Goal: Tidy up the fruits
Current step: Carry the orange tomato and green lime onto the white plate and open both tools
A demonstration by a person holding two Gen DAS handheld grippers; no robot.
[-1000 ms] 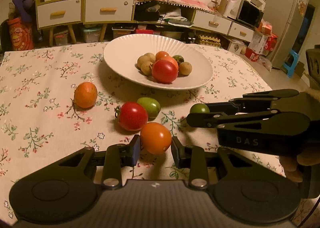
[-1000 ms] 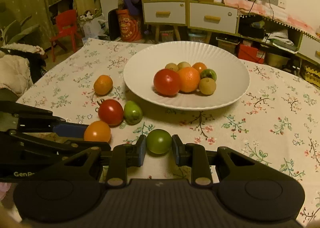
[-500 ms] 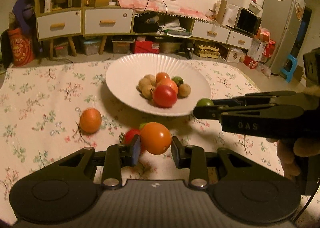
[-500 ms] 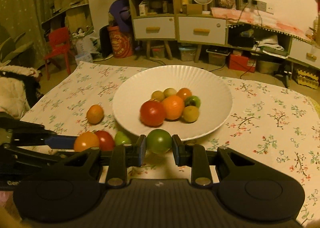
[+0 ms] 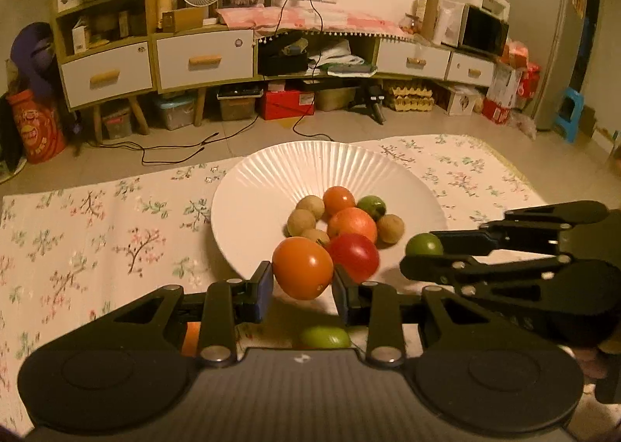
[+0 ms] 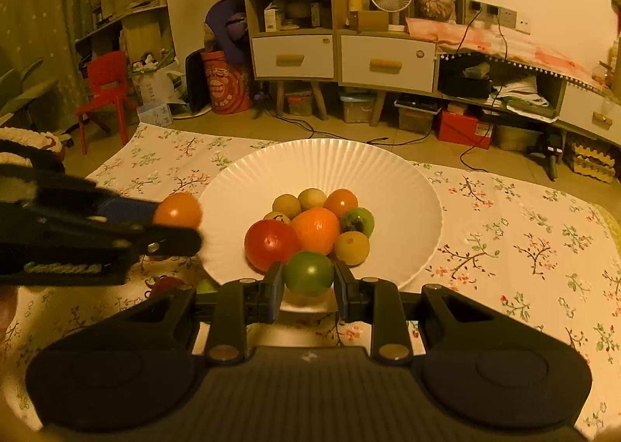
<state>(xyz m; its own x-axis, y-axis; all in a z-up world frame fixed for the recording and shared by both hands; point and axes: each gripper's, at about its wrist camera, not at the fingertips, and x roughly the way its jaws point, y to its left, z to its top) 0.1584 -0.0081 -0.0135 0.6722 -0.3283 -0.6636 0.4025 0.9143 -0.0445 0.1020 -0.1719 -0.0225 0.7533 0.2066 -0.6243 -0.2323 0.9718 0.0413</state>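
Both fruits are now lifted off the tablecloth and carried to the white plate. Left gripper clamps the orange tomato over the plate's near-left rim; right gripper clamps the green tomato over its near rim. Release looks next.

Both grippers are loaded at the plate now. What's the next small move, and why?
Probably ease both forward and down over bare plate, then open. The left gripper holds the orange tomato at the near rim; the right gripper holds the green tomato just before the fruit pile. Releasing now risks a rolling drop.
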